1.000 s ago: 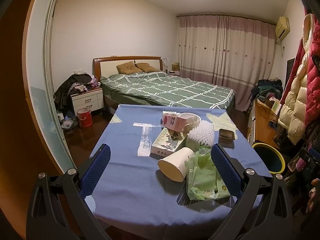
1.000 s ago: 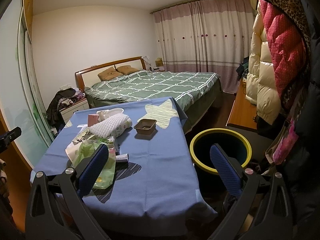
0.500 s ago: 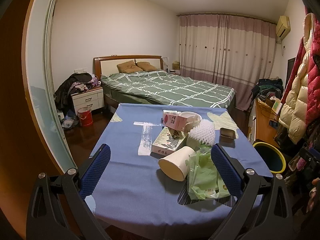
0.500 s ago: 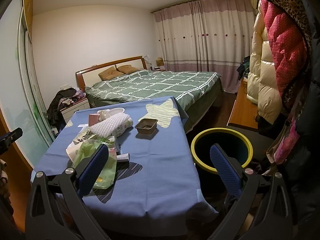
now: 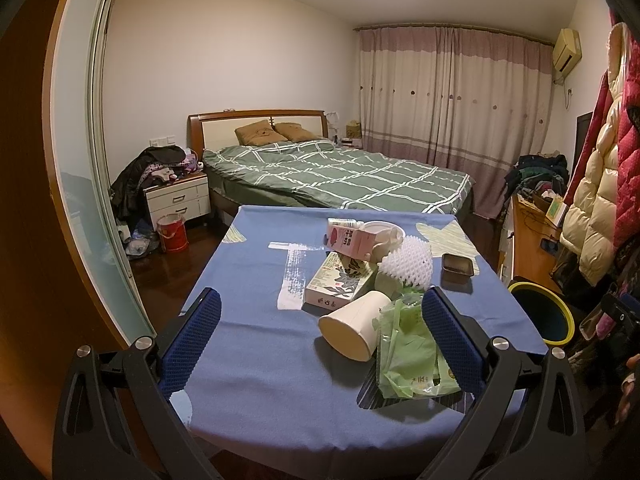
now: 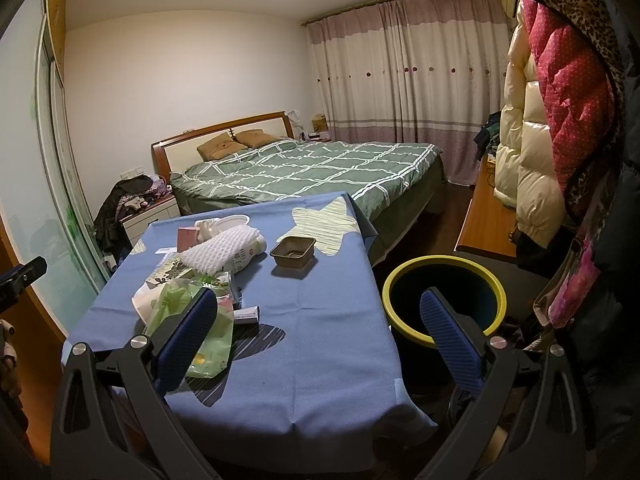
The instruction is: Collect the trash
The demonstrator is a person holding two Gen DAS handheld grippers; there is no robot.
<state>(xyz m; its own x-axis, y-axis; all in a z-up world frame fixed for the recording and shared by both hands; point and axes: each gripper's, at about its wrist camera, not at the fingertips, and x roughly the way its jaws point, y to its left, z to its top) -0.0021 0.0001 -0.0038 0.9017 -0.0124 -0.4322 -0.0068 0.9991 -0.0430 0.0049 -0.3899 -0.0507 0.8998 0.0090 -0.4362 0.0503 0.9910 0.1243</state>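
Trash lies on a blue-clothed table (image 5: 248,360) (image 6: 320,360): a tipped white paper cup (image 5: 354,330), a green plastic bag (image 5: 412,350) (image 6: 200,320), a printed flat box (image 5: 338,280), a pink carton (image 5: 346,240), white foam netting (image 5: 406,266) (image 6: 218,252) and a brown plastic tray (image 5: 457,267) (image 6: 293,253). A dark bin with a yellow rim (image 6: 444,300) (image 5: 542,312) stands on the floor right of the table. My left gripper (image 5: 320,338) hangs open above the table's near edge, short of the cup. My right gripper (image 6: 318,338) is open and empty over the table's right front.
A bed with a green checked cover (image 5: 340,176) stands behind the table. A white nightstand (image 5: 178,200) and red bucket (image 5: 173,233) are at the left by a sliding glass door (image 5: 80,184). Coats (image 6: 560,120) hang at the right above a wooden desk (image 6: 488,216).
Both views have shifted only slightly; the grippers have stayed open and nothing on the table has moved.
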